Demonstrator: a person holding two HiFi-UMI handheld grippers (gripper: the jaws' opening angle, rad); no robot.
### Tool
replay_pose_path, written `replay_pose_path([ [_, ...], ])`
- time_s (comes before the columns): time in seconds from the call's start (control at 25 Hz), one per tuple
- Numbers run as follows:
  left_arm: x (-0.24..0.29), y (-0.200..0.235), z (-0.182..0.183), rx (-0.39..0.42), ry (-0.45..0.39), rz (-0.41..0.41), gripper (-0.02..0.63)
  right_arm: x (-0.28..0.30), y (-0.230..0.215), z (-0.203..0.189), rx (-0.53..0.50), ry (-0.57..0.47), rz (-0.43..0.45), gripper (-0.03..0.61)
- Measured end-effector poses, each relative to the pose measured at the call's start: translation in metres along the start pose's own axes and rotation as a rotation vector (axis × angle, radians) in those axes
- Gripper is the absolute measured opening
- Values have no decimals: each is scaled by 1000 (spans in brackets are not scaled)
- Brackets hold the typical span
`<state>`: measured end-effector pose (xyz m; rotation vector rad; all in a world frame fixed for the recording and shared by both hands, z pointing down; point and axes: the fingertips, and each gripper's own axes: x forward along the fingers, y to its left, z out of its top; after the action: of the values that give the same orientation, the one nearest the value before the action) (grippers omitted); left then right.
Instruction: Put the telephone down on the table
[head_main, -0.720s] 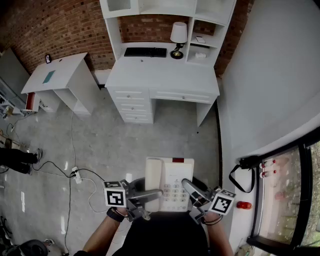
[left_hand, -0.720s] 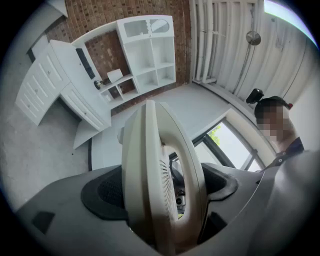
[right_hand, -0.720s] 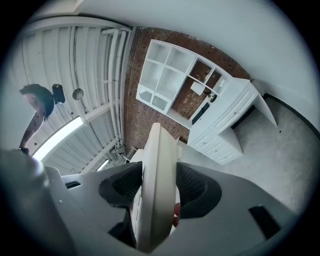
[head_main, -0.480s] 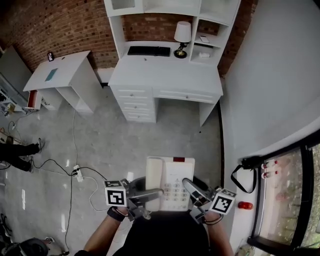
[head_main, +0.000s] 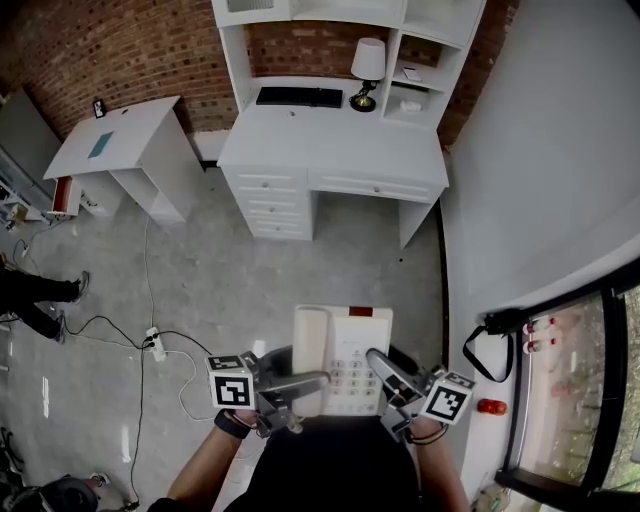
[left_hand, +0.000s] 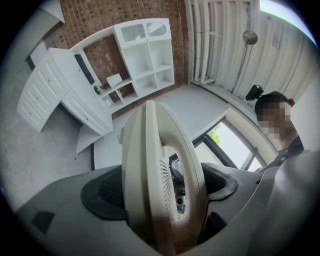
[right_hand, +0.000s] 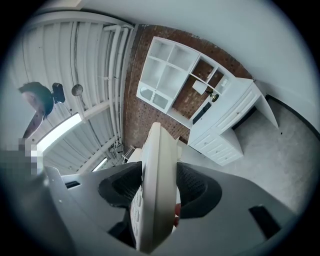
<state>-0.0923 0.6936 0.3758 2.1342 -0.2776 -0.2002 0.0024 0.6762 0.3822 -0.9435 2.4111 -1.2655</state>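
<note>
Left gripper (head_main: 300, 384) and right gripper (head_main: 384, 372) clamping the telephone (head_main: 340, 345) on either side; white desk (head_main: 330, 150) lying well ahead — likely best carrying it level, lowering flat before releasing

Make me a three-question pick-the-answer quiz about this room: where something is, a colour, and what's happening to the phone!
1. Where is the flat black keyboard?
A. on the floor
B. on the big white desk with drawers
C. in a gripper
2. What colour is the small table lamp's shade?
A. red
B. green
C. white
3. What is happening to the white push-button telephone?
A. both grippers hold it up
B. lying on the desk
C. lying on the floor
B: it lies at the desktop's back. C: the shade is white. A: the left gripper and right gripper each clamp one side.
</note>
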Motion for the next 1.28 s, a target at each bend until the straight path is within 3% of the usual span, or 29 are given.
replay_pose_path([
  [0.56, -30, 11, -16, -45, 45, 12, 460, 8, 2, -37, 32, -29, -86, 209],
  [0.72, -23, 18, -9, -47, 47, 11, 460, 12, -8, -30, 25, -22, -97, 209],
  [1.0, -8, 49, 26, -44, 41, 35, 460, 45, -33, 0, 27, -24, -90, 210],
  [1.28, 25, 103, 97, -61, 32, 76, 460, 103, -83, 60, 55, -11, -99, 212],
])
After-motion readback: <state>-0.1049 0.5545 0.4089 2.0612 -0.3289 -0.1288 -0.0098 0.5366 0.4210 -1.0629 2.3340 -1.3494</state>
